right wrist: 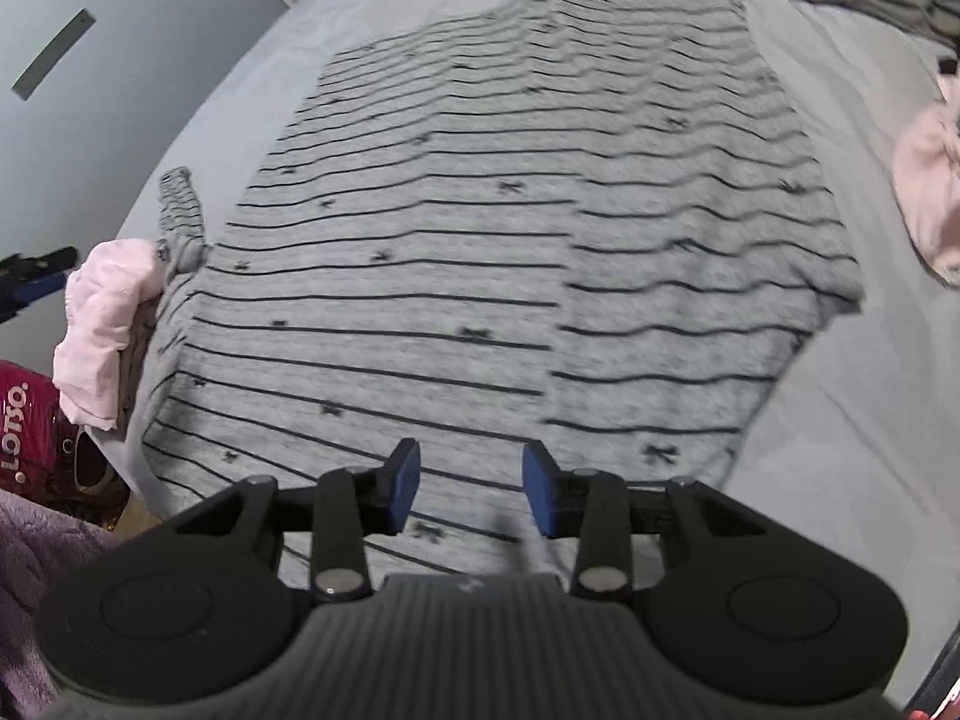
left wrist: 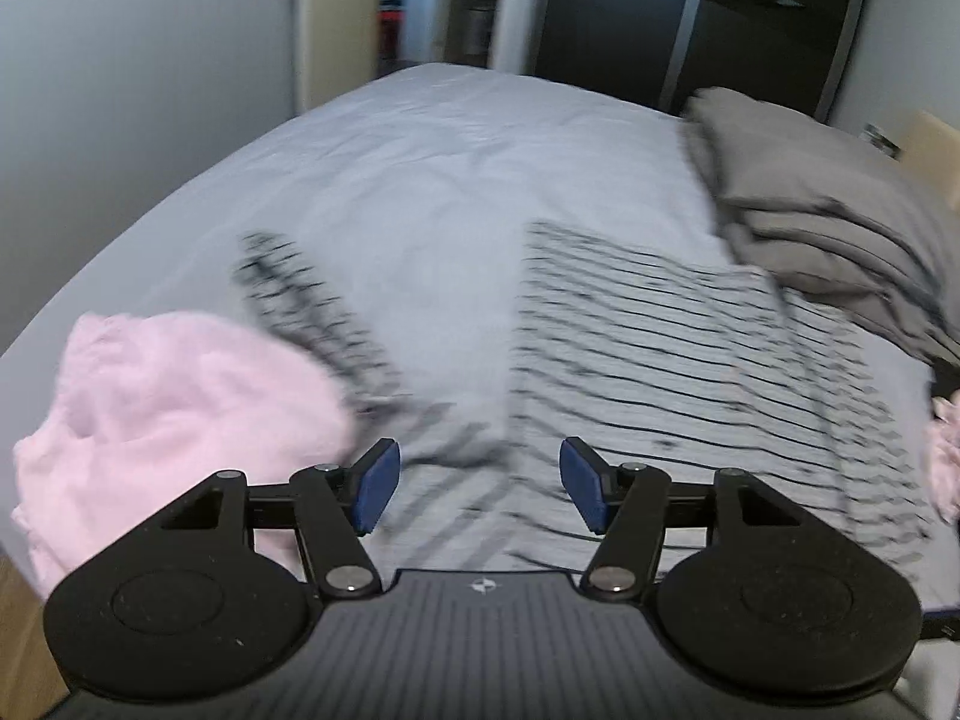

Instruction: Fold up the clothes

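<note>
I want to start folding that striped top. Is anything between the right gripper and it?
Nothing visible. The right gripper is open right above the striped top's near hem, with bare fabric between the pads. The pink garment lies off at the top's left edge, by its sleeve, not in the path.

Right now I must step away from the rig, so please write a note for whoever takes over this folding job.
Left gripper: open, empty, above the near edge of the bed.
Right gripper: open, empty, over the hem of the striped grey top.
The top lies spread on the bed; one side looks already folded in, and one sleeve still sticks out on the left.
Pink garment sits crumpled beside that sleeve; another pink piece lies to the right.
Left: fold in the sleeve, finish the top, then probably the pink pieces.
</note>
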A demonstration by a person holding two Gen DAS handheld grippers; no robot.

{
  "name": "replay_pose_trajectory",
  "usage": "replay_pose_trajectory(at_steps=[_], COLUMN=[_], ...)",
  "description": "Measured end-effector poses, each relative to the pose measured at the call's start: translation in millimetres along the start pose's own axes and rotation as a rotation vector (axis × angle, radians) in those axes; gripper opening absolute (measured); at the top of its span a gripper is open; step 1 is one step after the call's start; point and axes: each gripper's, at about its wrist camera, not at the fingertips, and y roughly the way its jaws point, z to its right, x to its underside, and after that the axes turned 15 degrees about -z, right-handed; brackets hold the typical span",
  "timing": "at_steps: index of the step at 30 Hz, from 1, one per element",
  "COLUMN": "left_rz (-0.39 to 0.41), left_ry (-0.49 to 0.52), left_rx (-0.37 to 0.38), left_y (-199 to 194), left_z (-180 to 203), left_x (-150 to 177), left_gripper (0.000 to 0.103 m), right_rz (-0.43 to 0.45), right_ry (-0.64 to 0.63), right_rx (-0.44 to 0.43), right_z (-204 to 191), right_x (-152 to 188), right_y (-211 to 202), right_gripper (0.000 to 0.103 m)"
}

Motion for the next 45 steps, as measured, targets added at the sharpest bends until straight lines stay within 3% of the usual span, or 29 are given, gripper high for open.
replay_pose_trajectory(at_steps=[5, 9, 13, 18, 23, 26, 28, 30, 43, 45], left_rz=[0.034, 0.026, -0.013, -0.052, -0.144, -0.147, -0.127, -0.084, 0.197, 0.253], left_ry=[-0.06, -0.103, -0.217, -0.345, -0.456, -0.482, -0.467, -0.451, -0.342, -0.285], left_rx=[0.019, 0.006, 0.005, -0.046, -0.05, -0.031, -0.027, -0.003, 0.149, 0.181], left_y=[31.6, 64.2, 102.5, 155.2, 198.4, 212.6, 213.6, 189.3, 31.3, -1.7], left_z=[-46.6, -70.7, -103.1, -138.3, -160.6, -164.7, -165.2, -157.5, -107.4, -84.6], left_x=[-21.1, -59.1, -103.7, -135.5, -148.9, -149.2, -147.2, -140.6, -96.8, -80.5], left_gripper=[0.057, 0.057, 0.058, 0.058, 0.058, 0.058, 0.048, 0.006, 0.004, 0.004], right_rz=[0.014, -0.007, -0.041, -0.076, -0.1, -0.114, -0.12, -0.123, -0.096, -0.087], right_ry=[-0.015, -0.015, -0.041, -0.057, -0.062, -0.071, -0.079, -0.084, -0.087, -0.092], right_rx=[0.018, 0.003, 0.027, 0.042, 0.032, 0.024, 0.025, 0.029, 0.036, 0.032], right_z=[-26.8, -42.3, -54.3, -59.9, -62.1, -64.5, -65.6, -65.5, -72.7, -76.1], right_x=[-5.3, -16.1, -29.1, -44.9, -58.5, -64.5, -67.0, -68.7, -63.8, -60.9], right_y=[11.7, 31.5, 51.9, 70.3, 84.1, 91.1, 93.8, 95.2, 77.7, 72.4], right_gripper=[0.041, 0.041, 0.041, 0.041, 0.041, 0.041, 0.041, 0.041, 0.041, 0.041])
